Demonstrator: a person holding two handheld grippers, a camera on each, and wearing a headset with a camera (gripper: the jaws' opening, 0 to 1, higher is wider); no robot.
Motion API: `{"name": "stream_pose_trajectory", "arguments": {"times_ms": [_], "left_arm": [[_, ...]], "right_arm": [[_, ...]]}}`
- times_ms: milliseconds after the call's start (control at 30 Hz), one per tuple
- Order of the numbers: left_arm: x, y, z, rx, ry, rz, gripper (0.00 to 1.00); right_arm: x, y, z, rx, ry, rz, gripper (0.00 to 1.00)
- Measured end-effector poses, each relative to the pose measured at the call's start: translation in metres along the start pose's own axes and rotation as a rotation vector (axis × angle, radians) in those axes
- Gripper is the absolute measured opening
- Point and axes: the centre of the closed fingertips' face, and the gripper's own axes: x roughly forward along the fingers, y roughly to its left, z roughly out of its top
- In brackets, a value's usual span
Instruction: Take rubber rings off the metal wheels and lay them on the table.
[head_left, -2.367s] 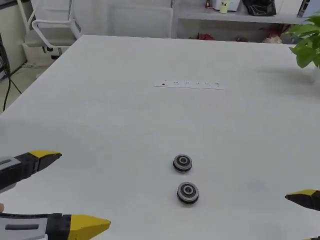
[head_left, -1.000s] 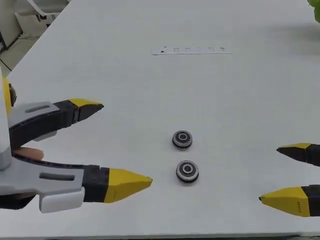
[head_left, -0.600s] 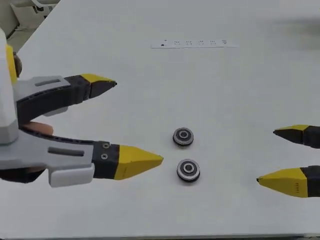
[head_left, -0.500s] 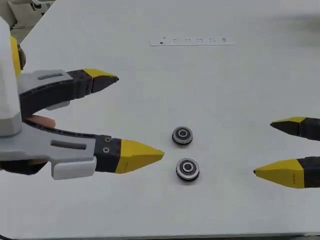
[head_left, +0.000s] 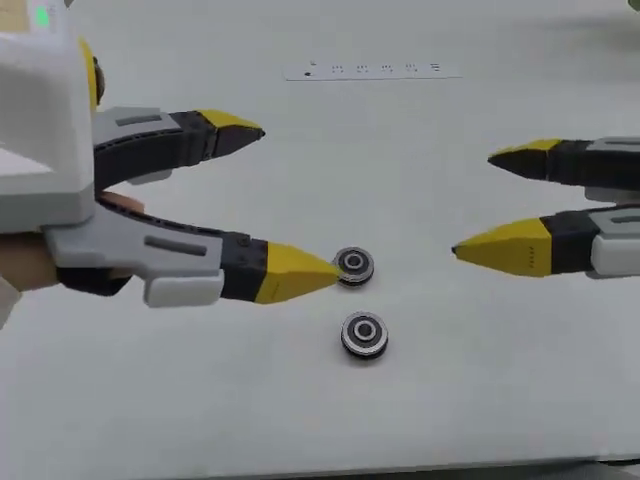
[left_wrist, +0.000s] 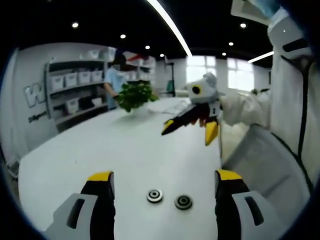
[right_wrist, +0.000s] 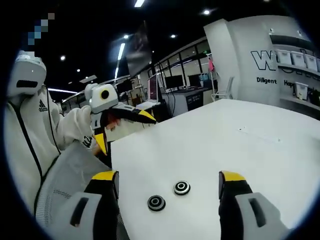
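Two small metal wheels with black rubber rings lie flat on the white table (head_left: 150, 400): a far wheel (head_left: 353, 265) and a near wheel (head_left: 364, 334). My left gripper (head_left: 298, 200) stands open on their left, its lower yellow tip just beside the far wheel. My right gripper (head_left: 472, 204) hovers open on their right, apart from both. The left gripper view has the far wheel (left_wrist: 154, 196) and near wheel (left_wrist: 183, 202) between my open left gripper (left_wrist: 164, 176) jaws, with the right gripper (left_wrist: 187, 136) beyond. In the right gripper view, the far wheel (right_wrist: 181, 188) and near wheel (right_wrist: 156, 202) lie ahead of the open right gripper (right_wrist: 168, 175).
A flat white strip with small markings (head_left: 372, 70) lies farther back on the table. The table's near edge runs along the bottom of the head view. A green plant (left_wrist: 132, 95) stands at the table's far end, with a person (left_wrist: 117, 75) and shelves behind it.
Both grippers have come in toward the wheels from either side and risen in the picture. The left gripper's lower tip now reaches the far wheel. The wheels have not moved.
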Motion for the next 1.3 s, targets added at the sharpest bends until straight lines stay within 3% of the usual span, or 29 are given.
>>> {"name": "stream_pose_trajectory", "arguments": {"times_ms": [167,433,633,900,1300], "left_arm": [[0.009,0.005,-0.001,0.012,-0.017,-0.007,0.82],[0.023,0.01,-0.018,0.005,-0.055,-0.02,0.78],[0.032,0.007,-0.032,0.013,-0.061,-0.03,0.74],[0.045,-0.004,-0.054,0.06,-0.015,-0.066,0.64],[0.059,-0.015,-0.077,0.033,0.0,-0.097,0.52]], "right_arm": [[0.016,0.003,0.001,-0.018,-0.018,0.028,0.75],[0.031,0.012,-0.014,-0.07,-0.051,0.096,0.65],[0.038,0.013,-0.036,-0.07,-0.021,0.127,0.6],[0.044,0.015,-0.063,-0.094,0.04,0.159,0.49],[0.053,0.025,-0.098,-0.111,0.132,0.21,0.37]]}}
